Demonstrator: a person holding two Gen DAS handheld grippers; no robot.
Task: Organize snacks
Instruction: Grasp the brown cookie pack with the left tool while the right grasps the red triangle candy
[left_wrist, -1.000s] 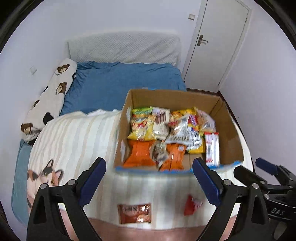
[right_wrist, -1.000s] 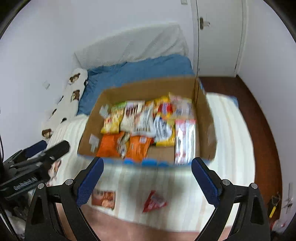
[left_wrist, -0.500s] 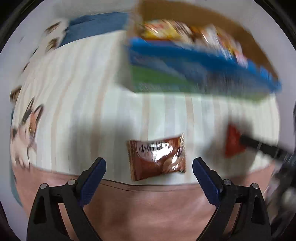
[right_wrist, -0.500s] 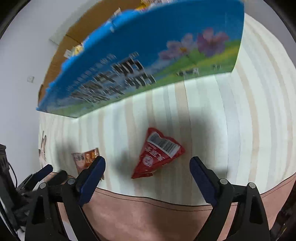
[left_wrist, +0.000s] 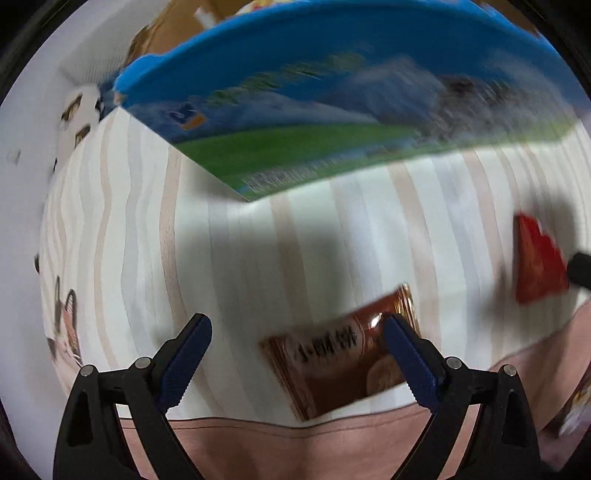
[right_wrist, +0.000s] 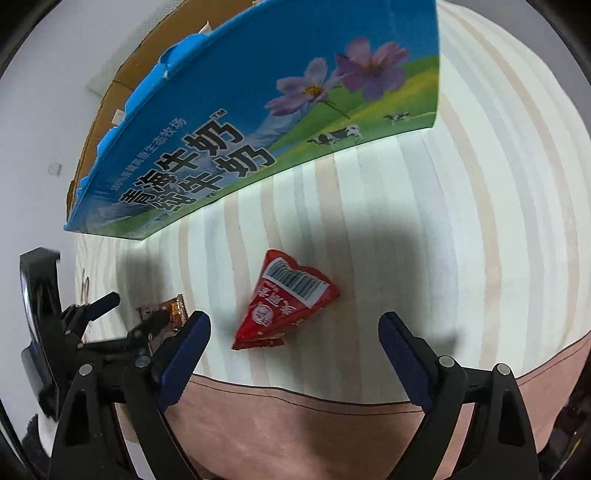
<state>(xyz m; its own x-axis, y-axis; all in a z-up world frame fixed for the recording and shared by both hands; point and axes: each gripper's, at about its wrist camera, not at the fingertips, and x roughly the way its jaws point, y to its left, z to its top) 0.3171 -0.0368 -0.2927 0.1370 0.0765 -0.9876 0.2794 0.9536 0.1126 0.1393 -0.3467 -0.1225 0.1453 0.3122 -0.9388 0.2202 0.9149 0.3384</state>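
A brown snack packet (left_wrist: 332, 363) lies on the striped blanket (left_wrist: 236, 280) near its front edge. My left gripper (left_wrist: 297, 360) hovers open just above it, the right finger over the packet's right end. A red triangular packet (right_wrist: 286, 304) lies further right; it shows at the left wrist view's edge (left_wrist: 537, 271) too. My right gripper (right_wrist: 293, 354) stands open over the red packet, pads apart from it. Behind both stands the cardboard box (right_wrist: 258, 122) with a blue and green printed side; only a sliver of the snacks inside shows.
The blanket's pink border (right_wrist: 314, 417) runs along the front edge of the bed. In the right wrist view the left gripper (right_wrist: 110, 325) sits at the lower left over the brown packet (right_wrist: 166, 310). A cat print (left_wrist: 64, 332) marks the blanket's left side.
Both grippers have dropped from above the box to just over the blanket. The box's inside has gone out of sight and the two loose packets now lie close under the open fingers.
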